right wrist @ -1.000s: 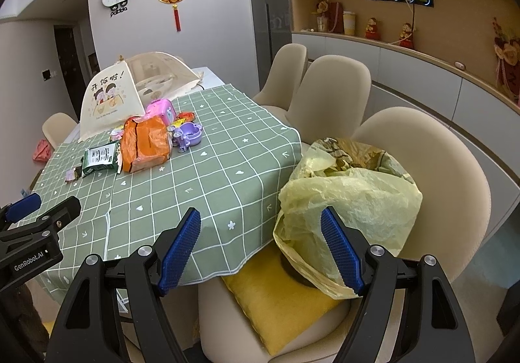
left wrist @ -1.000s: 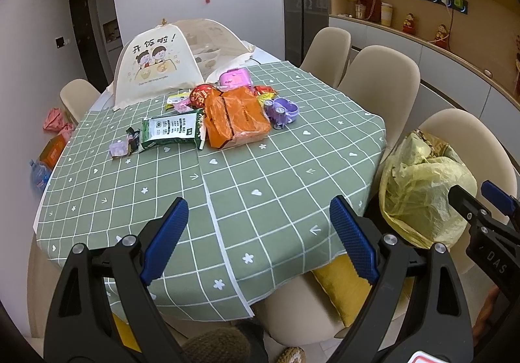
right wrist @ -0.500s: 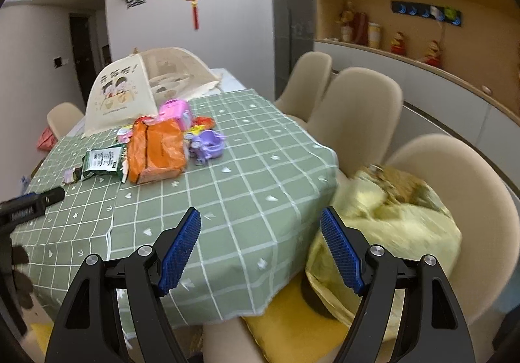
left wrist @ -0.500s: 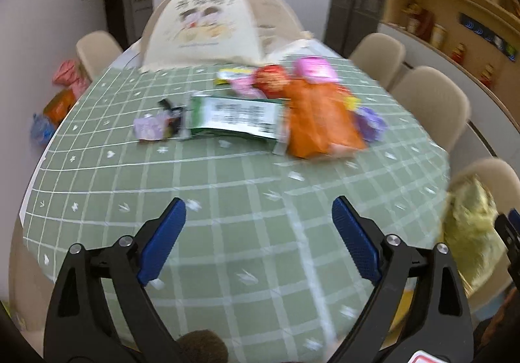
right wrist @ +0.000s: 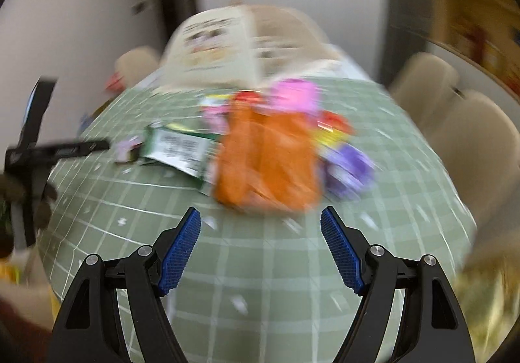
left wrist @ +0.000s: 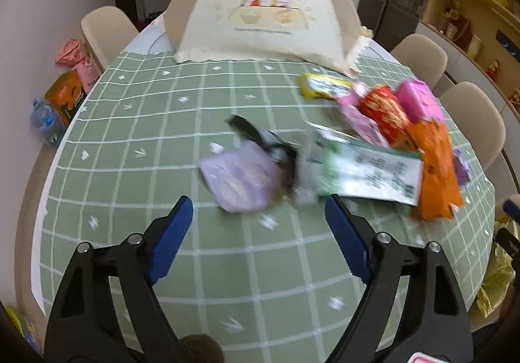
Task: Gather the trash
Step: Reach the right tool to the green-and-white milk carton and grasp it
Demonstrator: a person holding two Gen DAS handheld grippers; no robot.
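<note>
Left gripper (left wrist: 258, 221) spread wide, nothing between its pads, hovering over the desk (left wrist: 136, 122) just short of a lilac wrapper (left wrist: 239, 179). Right gripper (right wrist: 260, 241) likewise spread and empty, just short of an orange packet (right wrist: 266, 161). Trash lies clustered on the green checked cloth: green-and-white packet (left wrist: 367, 173) touching the orange one, red wrapper (left wrist: 385, 111) and pink pack (left wrist: 419, 99) behind (right view heavily blurred). Food cover (left wrist: 266, 12) stands at the far end.
</note>
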